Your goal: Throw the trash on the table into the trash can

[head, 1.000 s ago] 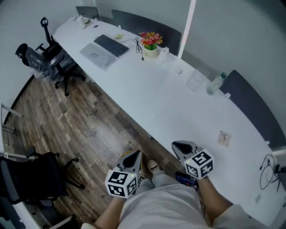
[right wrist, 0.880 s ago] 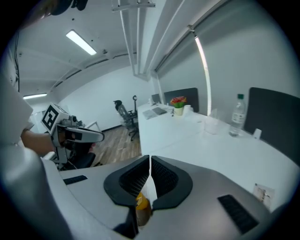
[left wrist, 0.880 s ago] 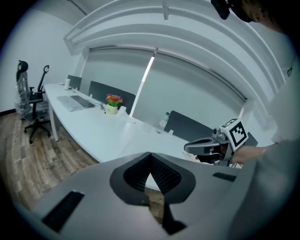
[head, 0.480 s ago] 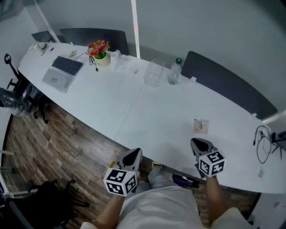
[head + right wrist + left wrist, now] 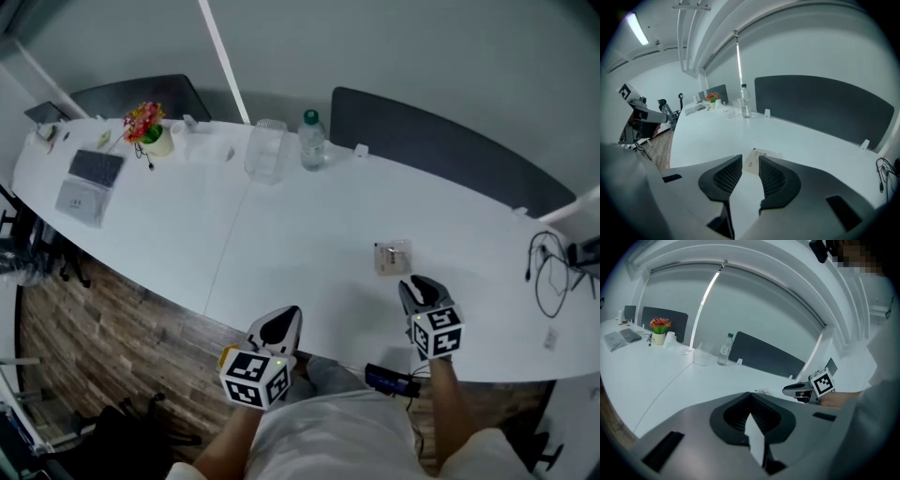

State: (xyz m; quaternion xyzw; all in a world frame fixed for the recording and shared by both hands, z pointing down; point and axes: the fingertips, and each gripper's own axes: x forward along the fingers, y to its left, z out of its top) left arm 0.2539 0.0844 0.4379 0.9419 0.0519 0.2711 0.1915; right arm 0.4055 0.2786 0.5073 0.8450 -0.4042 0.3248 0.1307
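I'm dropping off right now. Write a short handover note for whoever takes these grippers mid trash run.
Left gripper: jaws shut, nothing in them, at the near edge of the table.
Right gripper: jaws opening, nothing between them yet, pointed at the trash.
Trash: one small flat wrapper lies on the table just ahead of the right gripper.
Trash can: not visible in any view.
Done: nothing picked up.
Left: grasp the wrapper, find the can, drop it in.
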